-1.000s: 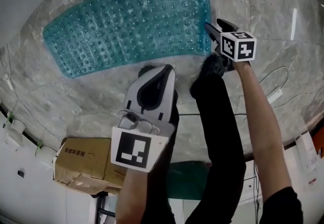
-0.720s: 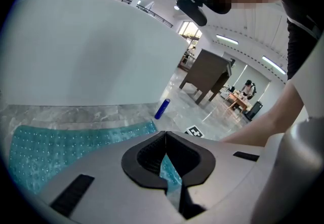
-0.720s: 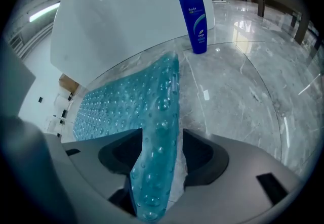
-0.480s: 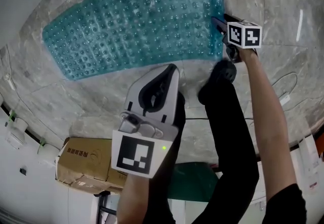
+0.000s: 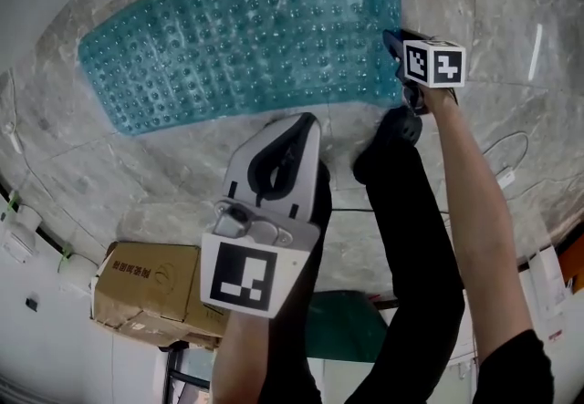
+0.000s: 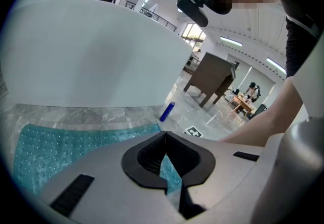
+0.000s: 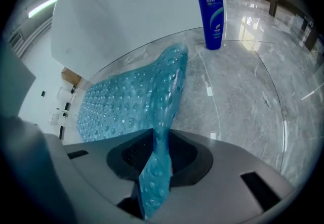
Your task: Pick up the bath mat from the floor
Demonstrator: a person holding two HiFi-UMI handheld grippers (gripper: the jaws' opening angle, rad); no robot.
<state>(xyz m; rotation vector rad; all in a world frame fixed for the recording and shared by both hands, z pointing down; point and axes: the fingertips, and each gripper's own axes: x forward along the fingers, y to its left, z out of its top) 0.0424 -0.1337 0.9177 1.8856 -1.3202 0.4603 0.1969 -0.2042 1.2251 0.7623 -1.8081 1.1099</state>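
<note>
One grey marble floor (image 5: 474, 1) is filling most of the head view. The teal bath mat (image 5: 246, 37) is lying across its upper part, from upper left to upper centre. At lower left, a cardboard box (image 5: 146, 288) is sitting on the floor. My right gripper (image 5: 391, 36) is working at the mat's right edge, in the upper right of the frame. Its jaws are closing on that edge, which is standing up off the floor between the pads. My left gripper (image 5: 306, 119) is hanging at centre, just below the mat, jaws together and gripping nothing. A blue bottle (image 7: 211, 10) is standing upright beyond the mat, at the top of the right gripper view.
</note>
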